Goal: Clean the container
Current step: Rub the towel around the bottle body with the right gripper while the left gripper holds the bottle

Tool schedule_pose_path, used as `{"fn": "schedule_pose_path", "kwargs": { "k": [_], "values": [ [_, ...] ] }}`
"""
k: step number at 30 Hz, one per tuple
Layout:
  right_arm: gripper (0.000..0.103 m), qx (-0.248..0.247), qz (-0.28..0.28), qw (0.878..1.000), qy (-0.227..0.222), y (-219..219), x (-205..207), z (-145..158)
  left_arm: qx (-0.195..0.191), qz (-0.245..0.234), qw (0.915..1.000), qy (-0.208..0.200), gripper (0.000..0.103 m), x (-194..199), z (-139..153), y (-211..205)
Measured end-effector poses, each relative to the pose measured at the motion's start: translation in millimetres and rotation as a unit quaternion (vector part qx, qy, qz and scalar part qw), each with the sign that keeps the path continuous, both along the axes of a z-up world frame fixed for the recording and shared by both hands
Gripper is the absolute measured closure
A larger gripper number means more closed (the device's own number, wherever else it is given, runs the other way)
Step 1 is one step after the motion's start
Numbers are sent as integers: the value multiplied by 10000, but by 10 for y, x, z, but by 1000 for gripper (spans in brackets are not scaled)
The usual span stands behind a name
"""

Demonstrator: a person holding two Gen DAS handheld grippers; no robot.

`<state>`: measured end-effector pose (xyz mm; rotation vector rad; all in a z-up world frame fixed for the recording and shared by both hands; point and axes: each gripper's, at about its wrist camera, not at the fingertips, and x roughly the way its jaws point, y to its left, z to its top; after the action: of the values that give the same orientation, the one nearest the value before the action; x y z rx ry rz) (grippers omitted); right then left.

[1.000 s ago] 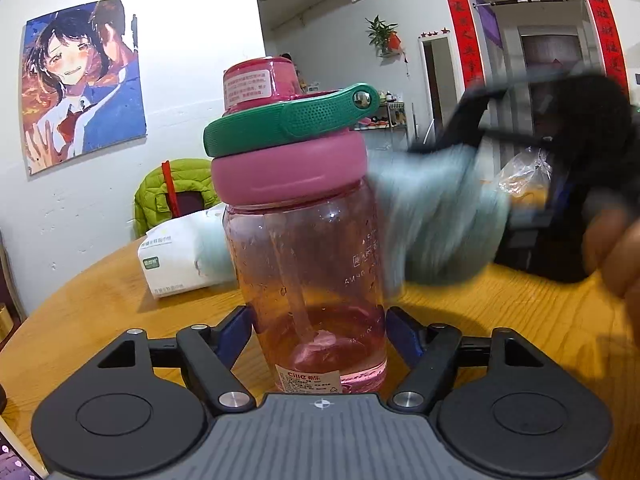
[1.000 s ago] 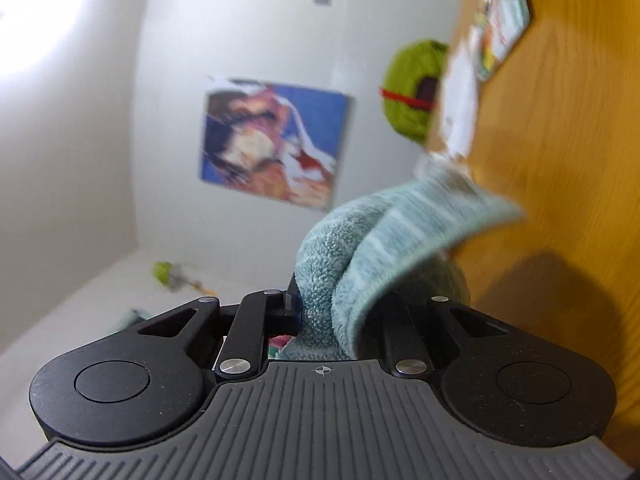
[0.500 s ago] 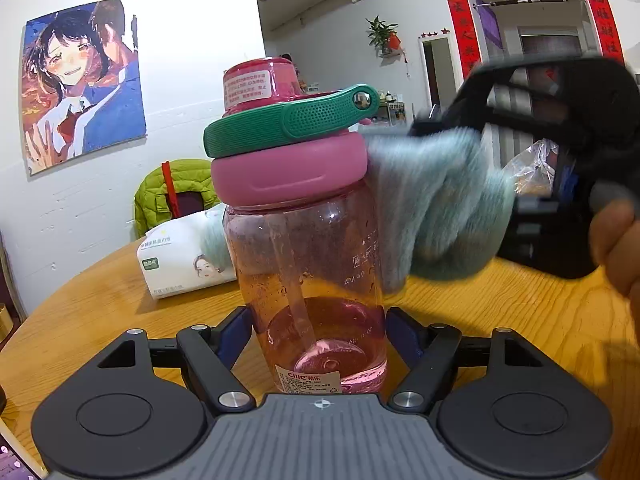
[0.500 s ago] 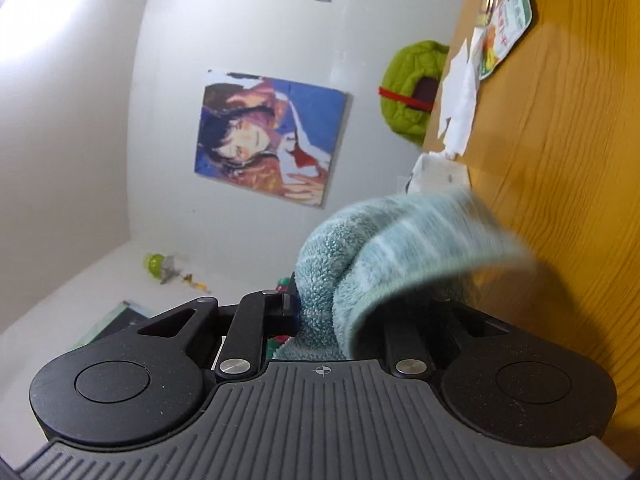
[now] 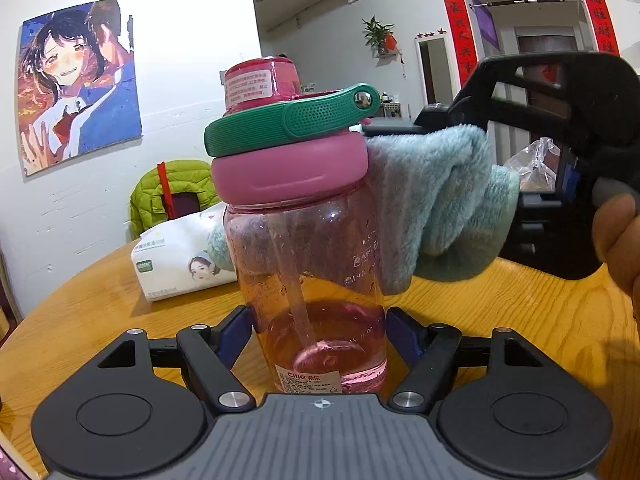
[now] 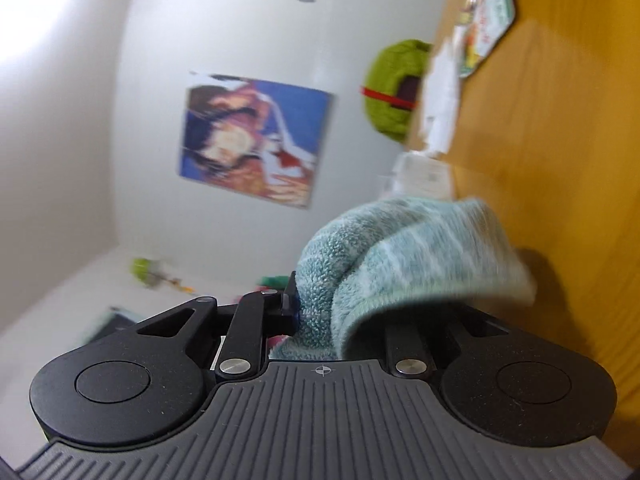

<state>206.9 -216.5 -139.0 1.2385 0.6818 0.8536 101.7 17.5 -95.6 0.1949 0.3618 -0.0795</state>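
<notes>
A clear pink water bottle (image 5: pixel 316 264) with a pink lid and green strap stands upright on the wooden table (image 5: pixel 520 320). My left gripper (image 5: pixel 318 330) is shut on its lower body. My right gripper (image 5: pixel 404 132) is shut on a light blue cloth (image 5: pixel 444 200), which presses against the bottle's right side just under the lid. In the right wrist view the gripper (image 6: pixel 340 312) is turned sideways, and the cloth (image 6: pixel 400 252) bulges out of its fingers and hides the bottle.
A white tissue pack (image 5: pixel 180 256) lies on the table behind the bottle at left. A green jacket (image 5: pixel 168 192) hangs on a chair beyond. A plastic bag (image 5: pixel 536 164) sits at the back right. Papers and a snack packet (image 6: pixel 484 28) lie on the table.
The cloth has moved up the bottle's right side to just under the lid, and part of it now shows behind the bottle's left. The left gripper and bottle have stayed still.
</notes>
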Motion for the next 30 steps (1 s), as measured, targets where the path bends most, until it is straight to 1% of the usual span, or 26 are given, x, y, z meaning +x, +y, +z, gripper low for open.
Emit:
{"fn": "schedule_pose_path", "kwargs": {
  "k": [2, 3, 5, 6, 7, 8, 9, 10, 11, 13, 14, 16, 18, 19, 23, 26, 28, 30],
  "values": [
    [82, -41, -11, 10000, 44, 2, 0, -7, -22, -2, 10000, 2, 32, -1, 2, 5],
    [82, -260, -17, 9995, 202, 21, 21, -36, -23, -5, 10000, 5, 32, 1, 3, 5],
    [82, -889, 15, 9937, 683, 75, 89, -128, -14, 11, 10000, 10, 32, 0, 7, 3],
    [82, -1082, 30, 9907, 830, 97, 111, -164, -17, 39, 10000, 15, 32, -5, 12, -1],
    [82, -1121, 36, 9901, 841, 108, 122, -171, -25, 76, 10000, 20, 32, -12, 17, -5],
    [82, -1177, -1, 9903, 733, 109, 113, -135, -50, 112, 9999, 13, 28, -28, 27, -10],
    [82, -1237, -43, 9904, 612, 108, 102, -95, -92, 150, 9998, 3, 22, -54, 41, -17],
    [82, -1297, -85, 9903, 492, 108, 91, -54, -154, 210, 9997, -9, 21, -90, 58, -29],
    [82, -1223, -162, 9918, 347, 92, 82, -21, -173, 284, 9994, -33, 17, -130, 72, -55],
    [82, -1042, -323, 9940, 51, 57, 65, 44, -164, 434, 9989, -88, 17, -209, 98, -120],
    [82, -951, -403, 9946, -97, 39, 56, 76, -84, 464, 9988, -110, 17, -236, 98, -166],
    [82, -981, -359, 9945, -88, 47, 66, 90, 153, 453, 9988, -137, 17, -268, 76, -269],
    [82, -1022, -304, 9943, -62, 57, 77, 102, 302, 303, 9990, -111, 17, -261, 47, -323],
    [82, -1043, -277, 9941, -49, 62, 83, 108, 306, 249, 9992, -121, 17, -255, 42, -320],
    [81, -1126, -167, 9935, 2, 82, 105, 132, 120, 149, 9997, -168, 18, -180, 55, -160],
    [81, -1188, -84, 9929, 41, 97, 122, 149, 171, 110, 9996, -185, 28, -87, 58, -41],
    [81, -1230, -29, 9924, 66, 107, 133, 161, 124, 59, 9997, -182, 30, -63, 64, 8],
    [81, -1271, 26, 9918, 92, 117, 144, 173, 131, 38, 9998, -162, 30, -46, 60, 15]
  ]
}}
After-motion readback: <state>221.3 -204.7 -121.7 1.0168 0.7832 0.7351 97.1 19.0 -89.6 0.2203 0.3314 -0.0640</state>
